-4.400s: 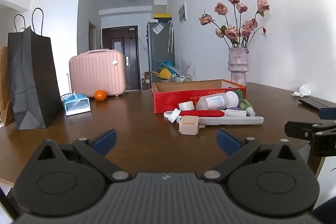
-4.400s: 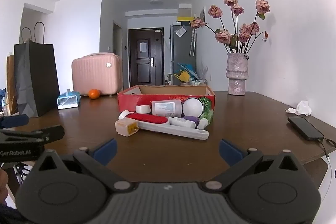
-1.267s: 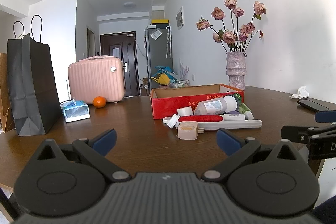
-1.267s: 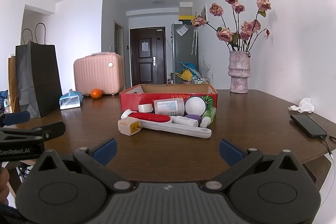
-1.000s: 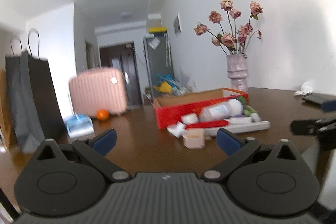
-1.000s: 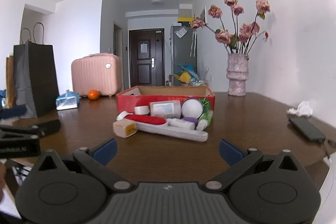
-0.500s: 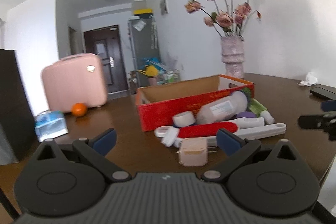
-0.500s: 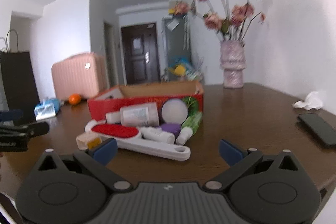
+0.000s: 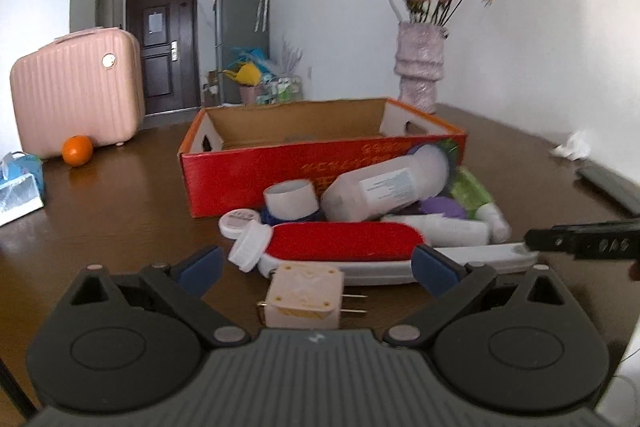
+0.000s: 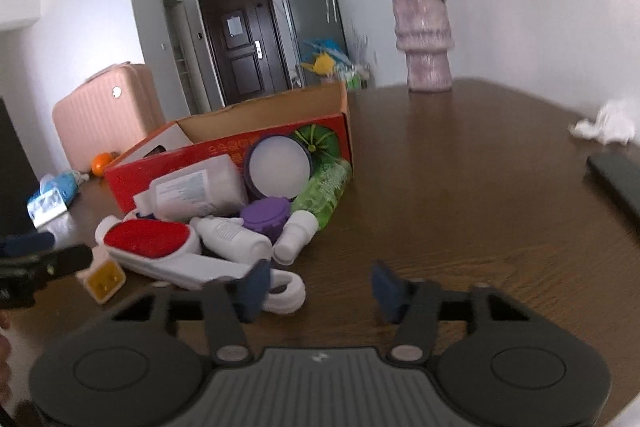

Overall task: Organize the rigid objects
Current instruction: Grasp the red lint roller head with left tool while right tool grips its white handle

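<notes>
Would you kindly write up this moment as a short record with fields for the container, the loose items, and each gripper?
container: red cardboard box, open top
loose items: plug adapter, red lint brush, white bottle, green bottle, purple cap
left gripper: open, plug adapter between its fingers, untouched
right gripper: jaws closing, nothing held, beside the brush's handle

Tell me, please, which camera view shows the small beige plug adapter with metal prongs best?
The left wrist view: the plug adapter lies close, between the open left claw fingers, its top face and two prongs plain. In the right wrist view it sits at the left edge, blurred, only its yellow end showing, partly behind the left claw.
</notes>
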Available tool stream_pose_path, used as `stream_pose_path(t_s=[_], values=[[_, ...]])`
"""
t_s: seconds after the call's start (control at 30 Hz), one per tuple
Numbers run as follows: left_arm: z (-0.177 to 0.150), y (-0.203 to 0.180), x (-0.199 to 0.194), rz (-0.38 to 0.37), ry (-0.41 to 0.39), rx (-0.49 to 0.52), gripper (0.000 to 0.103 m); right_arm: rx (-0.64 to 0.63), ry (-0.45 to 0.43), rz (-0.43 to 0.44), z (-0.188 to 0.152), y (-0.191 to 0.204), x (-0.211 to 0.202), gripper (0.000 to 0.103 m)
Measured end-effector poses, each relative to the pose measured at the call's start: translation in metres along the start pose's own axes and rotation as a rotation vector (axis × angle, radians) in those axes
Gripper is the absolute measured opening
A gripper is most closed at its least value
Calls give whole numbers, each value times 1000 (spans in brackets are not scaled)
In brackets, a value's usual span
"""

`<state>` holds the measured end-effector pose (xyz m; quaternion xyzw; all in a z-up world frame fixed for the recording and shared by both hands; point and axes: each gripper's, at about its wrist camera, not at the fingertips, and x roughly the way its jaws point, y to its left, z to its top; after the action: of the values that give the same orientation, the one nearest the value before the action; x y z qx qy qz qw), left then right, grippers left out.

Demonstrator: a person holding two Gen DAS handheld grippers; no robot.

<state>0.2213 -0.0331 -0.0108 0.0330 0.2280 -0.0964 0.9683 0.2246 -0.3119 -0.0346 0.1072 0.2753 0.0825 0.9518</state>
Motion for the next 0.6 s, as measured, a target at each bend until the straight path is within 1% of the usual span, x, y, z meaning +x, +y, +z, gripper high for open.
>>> stream_pose_path(t_s=[0.07, 0.1, 0.13, 0.17, 0.2, 0.27, 0.3, 0.37, 0.47, 0.57, 0.6], values=[[0, 1, 6, 20, 32, 3, 94, 19, 17, 24, 1, -2, 6, 38], [0, 3, 9, 22, 52, -2, 89, 12, 27, 28, 1, -1, 9, 33], [-1, 5, 11, 21, 72, -10, 86, 3, 38, 30, 0, 1, 12, 31], [-2, 6, 12, 17, 86, -16, 79, -5, 47, 37, 0, 2, 14, 27], [-3, 7, 13, 11, 97, -20, 72, -14, 44, 46, -2, 3, 14, 26], [-5, 9, 14, 15, 110, -20, 63, -40, 44, 55, -3, 4, 13, 25], [-6, 9, 14, 28, 118, -20, 61, -45, 44, 59, -3, 3, 13, 22], [-6, 11, 14, 56, 123, -27, 61, -60, 43, 58, -3, 0, 10, 19], [-5, 16, 14, 130, 120, -17, 62, -106, 37, 19, -1, -7, 5, 19], [-2, 21, 15, 221, 119, -28, 73, -131, 33, -12, 3, -18, 3, 19], [-1, 21, 13, 244, 107, -25, 74, -125, 31, -17, 5, -23, 4, 19]])
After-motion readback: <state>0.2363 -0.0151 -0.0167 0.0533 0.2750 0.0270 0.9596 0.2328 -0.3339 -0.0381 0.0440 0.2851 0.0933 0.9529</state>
